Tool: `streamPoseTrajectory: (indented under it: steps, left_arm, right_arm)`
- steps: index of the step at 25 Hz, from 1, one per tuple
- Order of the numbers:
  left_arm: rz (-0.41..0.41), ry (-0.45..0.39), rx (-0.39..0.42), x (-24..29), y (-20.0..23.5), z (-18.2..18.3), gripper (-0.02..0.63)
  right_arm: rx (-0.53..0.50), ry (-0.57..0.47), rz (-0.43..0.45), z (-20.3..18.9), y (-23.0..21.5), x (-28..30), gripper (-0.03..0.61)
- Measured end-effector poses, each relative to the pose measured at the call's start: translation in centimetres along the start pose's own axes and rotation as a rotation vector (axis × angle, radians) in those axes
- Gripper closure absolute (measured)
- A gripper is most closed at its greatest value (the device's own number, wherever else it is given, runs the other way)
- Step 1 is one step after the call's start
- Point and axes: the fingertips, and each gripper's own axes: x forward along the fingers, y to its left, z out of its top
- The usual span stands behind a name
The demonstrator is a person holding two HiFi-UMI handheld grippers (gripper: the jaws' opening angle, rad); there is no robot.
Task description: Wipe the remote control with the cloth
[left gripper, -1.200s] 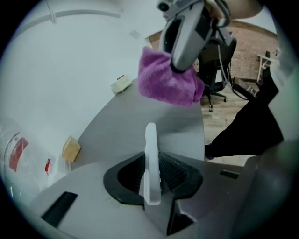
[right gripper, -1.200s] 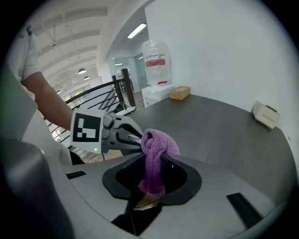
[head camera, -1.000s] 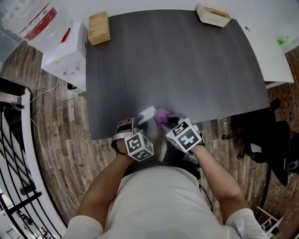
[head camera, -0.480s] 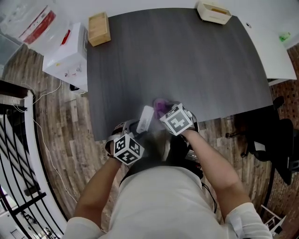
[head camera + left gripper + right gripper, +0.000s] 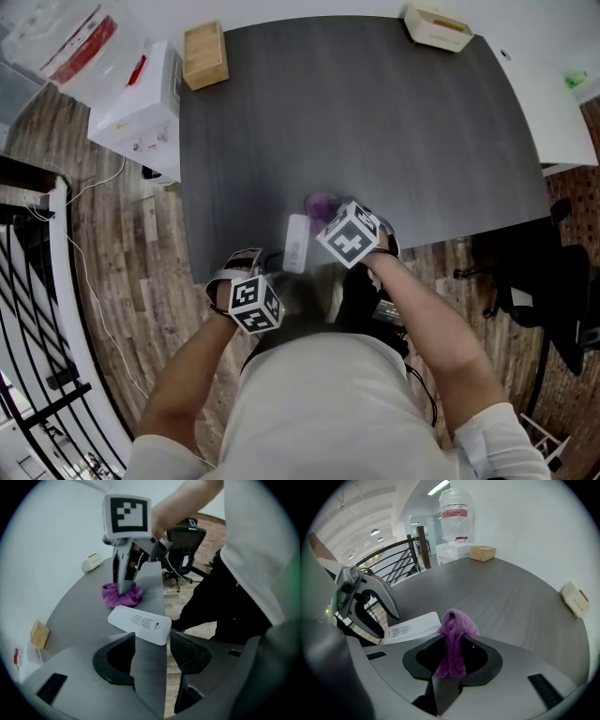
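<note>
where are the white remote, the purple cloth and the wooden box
white flat remote control (image 5: 138, 623): left gripper view, middle of its labelled face
purple bunched cloth (image 5: 454, 637): right gripper view, middle of the bunch
small light wooden box (image 5: 205, 54): head view, its top face

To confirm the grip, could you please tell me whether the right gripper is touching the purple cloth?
Touching. The right gripper view shows the right gripper with jaws closed on the purple cloth, pinched between them.
</note>
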Motion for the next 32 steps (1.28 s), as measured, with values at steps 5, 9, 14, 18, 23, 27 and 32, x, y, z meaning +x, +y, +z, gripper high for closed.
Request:
streamPoseTrajectory:
  steps: [5, 9, 14, 18, 23, 27, 32]
  left_arm:
    - [0.010, -0.014, 0.010, 1.2, 0.4, 0.7, 0.382]
    - [-0.008, -0.034, 0.004, 1.3, 0.5, 0.8, 0.382]
    - [-0.018, -0.044, -0.009, 1.3, 0.5, 1.0, 0.382]
    - [-0.012, -0.050, -0.033, 1.4, 0.6, 1.1, 0.382]
    - [0.004, -0.052, -0.064, 1.4, 0.6, 1.1, 0.382]
    - [0.017, -0.067, -0.080, 1.4, 0.7, 1.1, 0.382]
    - [0.047, -0.083, -0.135, 1.5, 1.0, 1.4, 0.382]
  right_arm:
    - [-0.079, 0.008, -0.002, 0.2, 0.8, -0.1, 0.474]
    - [-0.217, 0.020, -0.015, 0.5, 2.1, -0.2, 0.474]
    - [-0.349, 0.042, 0.010, 0.2, 4.7, -1.0, 0.474]
    - [-0.398, 0.042, 0.063, -1.2, 8.3, -2.0, 0.476]
    - [-0.432, 0.056, 0.171, -3.3, 12.3, -3.6, 0.477]
    - [-0.441, 0.055, 0.297, -4.1, 14.1, -5.3, 0.478]
    - [-0.501, 0.029, 0.353, -2.9, 14.5, -7.1, 0.477]
